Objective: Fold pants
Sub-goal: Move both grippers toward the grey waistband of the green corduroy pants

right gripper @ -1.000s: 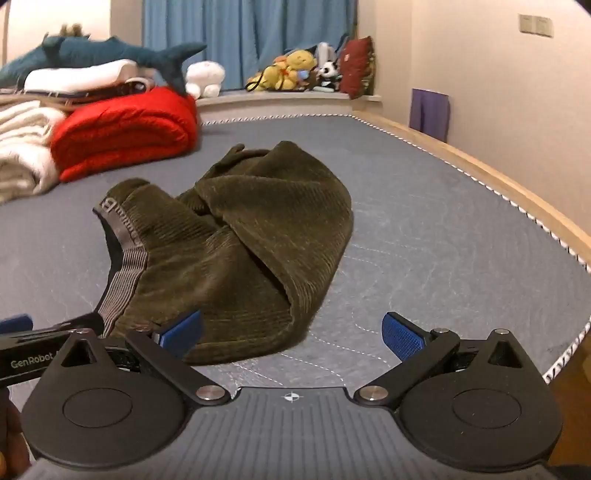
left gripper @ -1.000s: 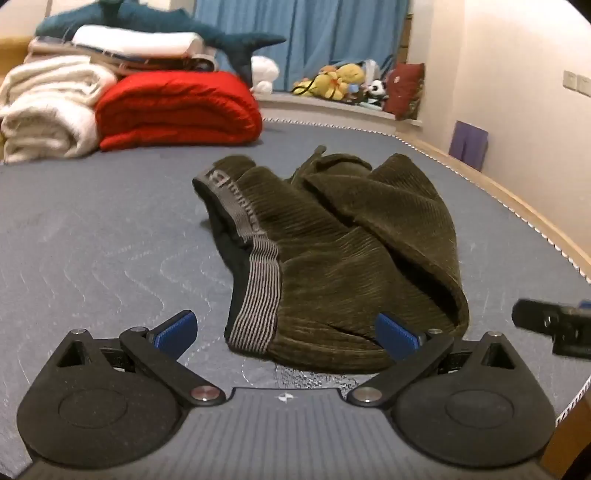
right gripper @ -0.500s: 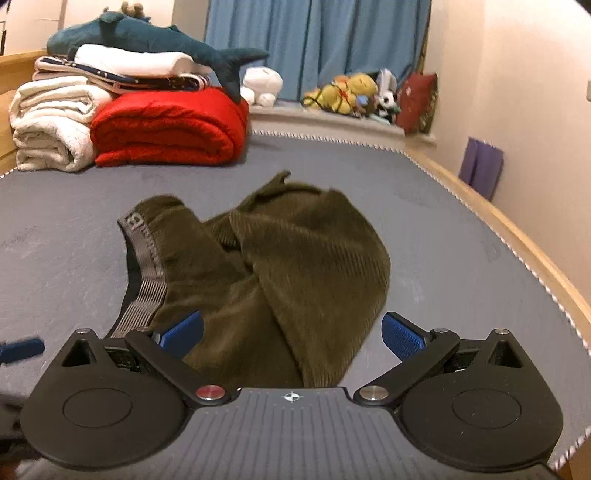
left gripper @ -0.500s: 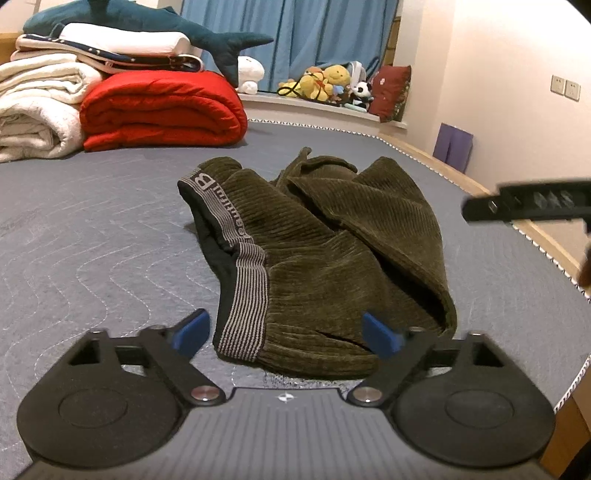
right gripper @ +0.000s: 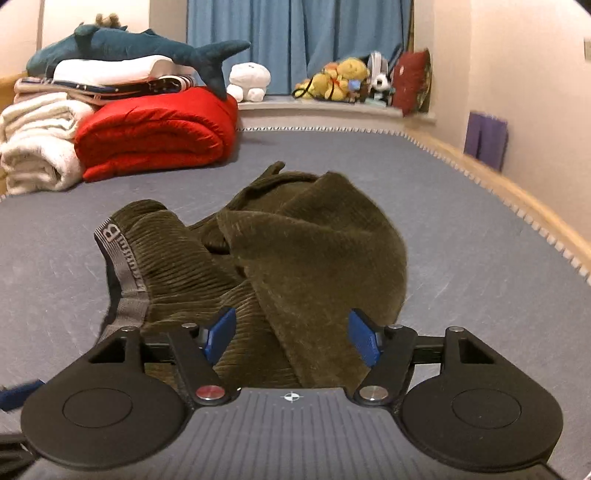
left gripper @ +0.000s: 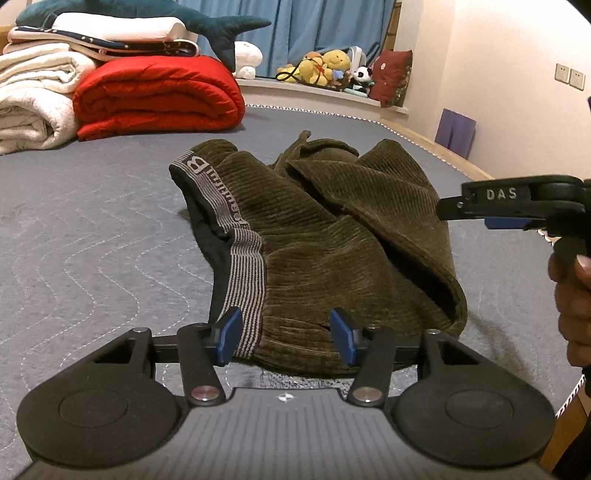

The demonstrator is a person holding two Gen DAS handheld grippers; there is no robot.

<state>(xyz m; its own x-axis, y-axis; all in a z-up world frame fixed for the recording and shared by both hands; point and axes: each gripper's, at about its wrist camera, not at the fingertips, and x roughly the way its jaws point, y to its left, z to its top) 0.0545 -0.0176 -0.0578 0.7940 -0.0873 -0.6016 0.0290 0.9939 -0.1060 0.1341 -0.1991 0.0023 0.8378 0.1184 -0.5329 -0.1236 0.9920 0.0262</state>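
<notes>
Olive corduroy pants (left gripper: 332,236) lie crumpled on the grey quilted bed, with a grey striped waistband (left gripper: 243,266) on the left. My left gripper (left gripper: 286,336) is open, its blue pads at the near hem beside the waistband. My right gripper (right gripper: 291,336) is open, above the pants' (right gripper: 295,258) near right part. It also shows in the left wrist view (left gripper: 517,206), held in a hand at the right, above the pants.
A folded red quilt (left gripper: 159,96), white blankets (left gripper: 33,99) and a plush shark (left gripper: 147,14) are stacked at the back left. Stuffed toys (left gripper: 325,70) sit on the window ledge. The bed's wooden edge (right gripper: 517,206) runs along the right.
Both grippers have moved closer to the pants and their fingers have narrowed somewhat. The right gripper has risen and swung left, over the pants.
</notes>
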